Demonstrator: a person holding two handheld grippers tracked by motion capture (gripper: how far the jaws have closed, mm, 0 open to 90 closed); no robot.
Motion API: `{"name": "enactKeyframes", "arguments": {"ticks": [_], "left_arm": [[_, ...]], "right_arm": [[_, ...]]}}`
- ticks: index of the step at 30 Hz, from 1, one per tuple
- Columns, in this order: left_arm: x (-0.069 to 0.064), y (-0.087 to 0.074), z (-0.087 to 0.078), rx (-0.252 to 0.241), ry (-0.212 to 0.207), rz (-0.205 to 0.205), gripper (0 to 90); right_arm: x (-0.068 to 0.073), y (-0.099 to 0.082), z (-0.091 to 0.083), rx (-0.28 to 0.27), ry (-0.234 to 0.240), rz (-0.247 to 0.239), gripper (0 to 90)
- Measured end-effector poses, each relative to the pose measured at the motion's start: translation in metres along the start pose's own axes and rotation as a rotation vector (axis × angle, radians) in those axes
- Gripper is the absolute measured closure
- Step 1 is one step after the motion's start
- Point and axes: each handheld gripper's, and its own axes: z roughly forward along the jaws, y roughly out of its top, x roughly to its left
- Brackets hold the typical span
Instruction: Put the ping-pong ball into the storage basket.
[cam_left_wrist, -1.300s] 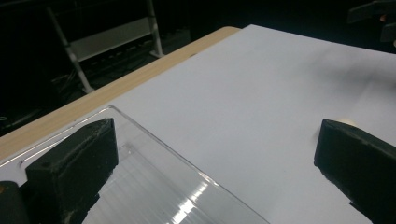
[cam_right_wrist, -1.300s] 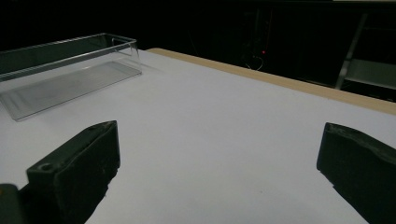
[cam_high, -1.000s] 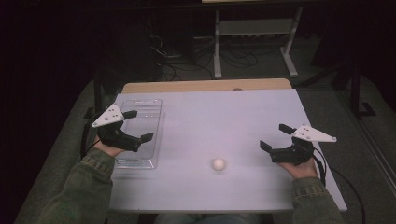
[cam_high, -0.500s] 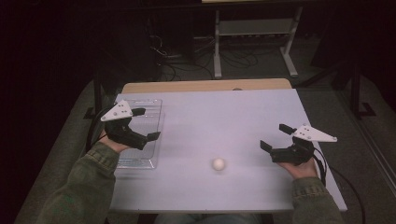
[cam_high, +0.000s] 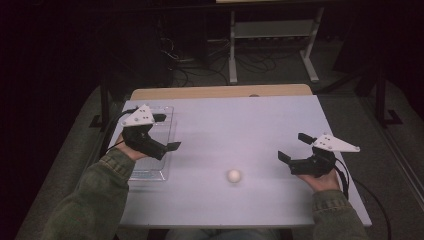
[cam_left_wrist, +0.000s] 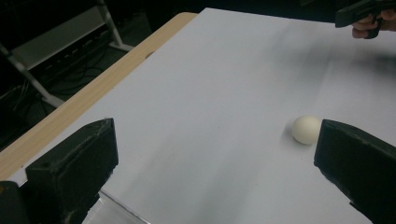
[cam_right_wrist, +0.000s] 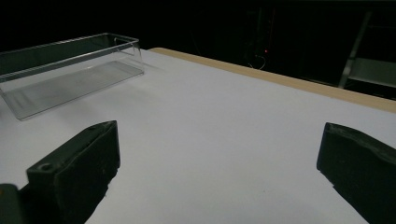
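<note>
Between both grippers, the white ball (cam_high: 233, 176) sits loose on the counter (cam_high: 240, 125); left hand-held gripper (cam_high: 166, 132) and right hand-held gripper (cam_high: 294, 147) both gape wide, touching nothing.

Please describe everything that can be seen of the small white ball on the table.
The ball is small, round and off-white, with a smooth matt surface that looks like plastic. It lies alone on the white table, toward the near edge, casting a faint shadow. Nothing touches it: the left tongs and right tongs are both open and clearly apart from it.
</note>
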Motion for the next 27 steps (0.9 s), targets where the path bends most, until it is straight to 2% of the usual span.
{"name": "enactKeyframes", "arguments": {"ticks": [9,17,19,27], "left_arm": [[-0.001,0.005,0.009,0.017,-0.018,0.006,0.0],[-0.005,0.016,0.021,0.037,-0.045,0.035,0.0],[-0.007,0.019,0.023,0.051,-0.053,0.061,0.0],[-0.014,0.027,0.031,0.074,-0.094,0.098,0.0]], "right_arm": [[0.000,0.000,0.000,0.000,0.003,0.002,0.0],[0.001,0.000,0.000,0.004,0.007,0.001,0.0],[0.000,0.000,0.000,0.003,0.007,0.000,0.0],[0.001,0.000,0.000,0.001,0.011,-0.001,0.0]]}}
